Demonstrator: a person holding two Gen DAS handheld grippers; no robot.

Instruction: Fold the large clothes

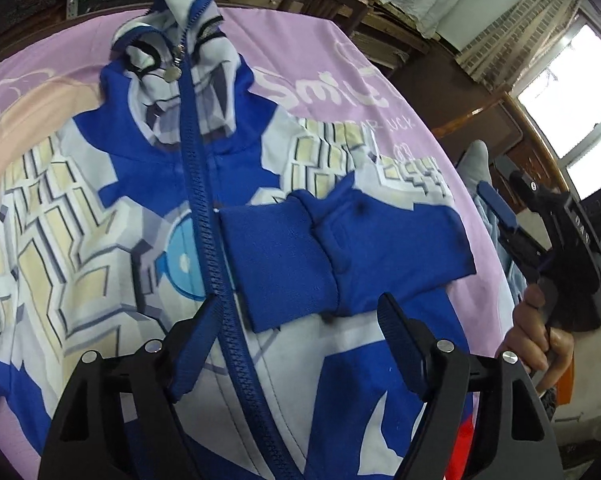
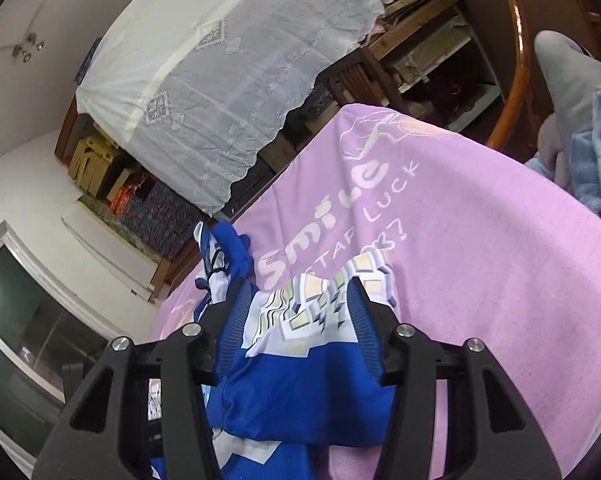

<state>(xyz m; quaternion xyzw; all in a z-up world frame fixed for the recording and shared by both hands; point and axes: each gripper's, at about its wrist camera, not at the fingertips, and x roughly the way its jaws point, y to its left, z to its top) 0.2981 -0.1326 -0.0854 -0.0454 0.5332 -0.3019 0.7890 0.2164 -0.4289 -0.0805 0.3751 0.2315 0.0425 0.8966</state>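
Surface: pink bedsheet (image 1: pixel 380 92) with white lettering covers the work surface; shelves draped in white lace cloth (image 2: pixel 228 80) stand behind it.
Garment: blue and white zip jacket (image 1: pixel 112 208) lies face up on the sheet, collar at the far end, zip (image 1: pixel 204 216) closed down the middle.
Sleeve: one blue sleeve (image 1: pixel 340 248) is folded across the chest, its cuff ending right beside the zip.
Left gripper (image 1: pixel 296 344): jaws spread wide, hanging just over the cuff and zip, pinching nothing.
Right gripper (image 2: pixel 300 320): jaws about half apart, with the sleeve's patterned upper part between the fingers; I cannot tell whether the pads press on the cloth.
Step in hand, as I judge it: settling this sleeve fold before the other side is brought in.
Doing it well: lay the sleeve flat and square to the zip, smooth the bunched cuff, and let go only once the cloth rests without twist.
Risk: a lifted pad could drag the cuff off line.
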